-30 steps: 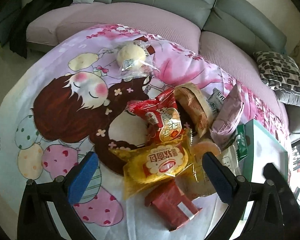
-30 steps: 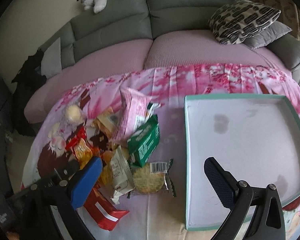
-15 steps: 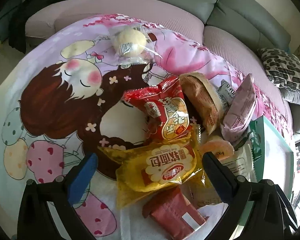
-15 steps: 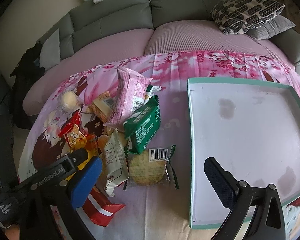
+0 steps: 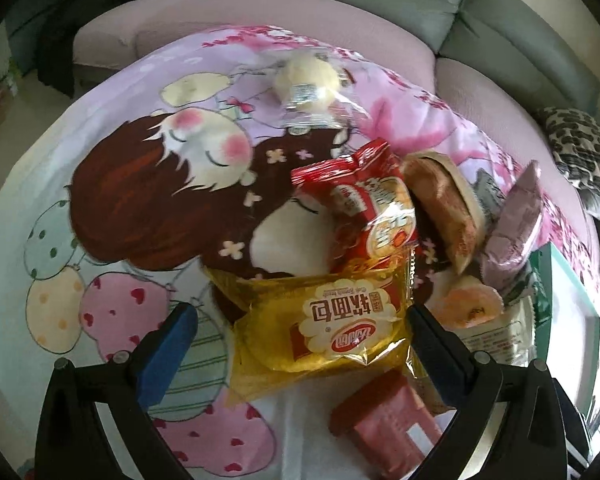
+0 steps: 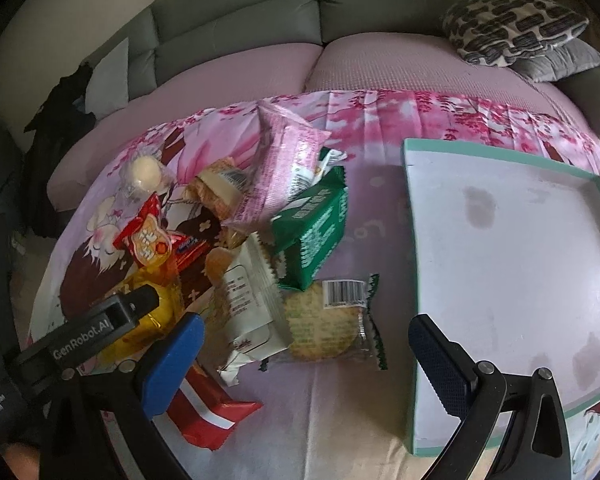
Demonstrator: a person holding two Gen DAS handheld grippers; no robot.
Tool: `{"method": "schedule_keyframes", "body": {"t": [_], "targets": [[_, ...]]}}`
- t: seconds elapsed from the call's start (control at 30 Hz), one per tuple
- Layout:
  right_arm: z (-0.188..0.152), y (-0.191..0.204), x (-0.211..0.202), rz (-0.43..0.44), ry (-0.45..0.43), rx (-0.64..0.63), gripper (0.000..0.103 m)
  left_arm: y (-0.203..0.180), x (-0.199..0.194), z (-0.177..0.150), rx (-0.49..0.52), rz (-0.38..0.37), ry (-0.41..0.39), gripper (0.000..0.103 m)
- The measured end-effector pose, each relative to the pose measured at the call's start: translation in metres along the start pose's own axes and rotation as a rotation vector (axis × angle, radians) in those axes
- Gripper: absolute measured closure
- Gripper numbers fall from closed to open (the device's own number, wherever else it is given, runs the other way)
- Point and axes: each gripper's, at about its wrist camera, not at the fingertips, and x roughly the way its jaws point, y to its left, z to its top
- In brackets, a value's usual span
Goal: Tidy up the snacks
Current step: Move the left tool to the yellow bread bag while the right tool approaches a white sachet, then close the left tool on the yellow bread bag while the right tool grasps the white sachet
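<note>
A pile of snack packs lies on the cartoon cloth. My left gripper (image 5: 300, 336) is open, its jaws either side of a yellow bread pack (image 5: 332, 328), low over it. Behind that lie a red peanut pack (image 5: 364, 216), a brown cake pack (image 5: 444, 212) and a pink pack (image 5: 516, 224). A red box (image 5: 388, 428) lies nearest. My right gripper (image 6: 304, 352) is open above a round clear-wrapped cracker (image 6: 324, 328), with a white pack (image 6: 252, 300) and a green pack (image 6: 316, 232) behind. The teal-rimmed tray (image 6: 412, 280) lies to the right with nothing in it.
A wrapped round bun (image 5: 304, 84) lies apart at the far side of the cloth. A grey and pink sofa (image 6: 380, 12) curves behind, with patterned cushions (image 6: 512, 28) at the right. The left gripper's body (image 6: 84, 332) shows at the lower left of the right wrist view.
Both grippers have moved forward and down toward the pile; the yellow pack now sits between the left jaws, and the cracker is closer under the right gripper. Nothing has been taken hold of.
</note>
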Motion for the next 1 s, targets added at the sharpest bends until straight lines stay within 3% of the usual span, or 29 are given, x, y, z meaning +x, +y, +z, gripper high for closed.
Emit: {"method": "schedule_keyframes", "body": {"t": [0.33,0.47,0.8,1.0], "targets": [[-0.004,0.016,0.007,0.035,-0.001,-0.022,0.0,0.012,-0.001,-0.002,-0.03,0.027,-0.005,0.0],[-0.005,0.019,0.004,0.048,-0.015,-0.02,0.005,0.012,-0.001,-0.002,-0.036,0.023,-0.002,0.0],[-0.005,0.018,0.004,0.141,-0.008,0.022,0.04,0.015,-0.004,-0.002,-0.044,0.021,-0.003,0.0],[-0.005,0.017,-0.001,0.195,-0.018,0.037,0.052,0.016,-0.003,-0.002,-0.048,0.018,-0.003,0.0]]}}
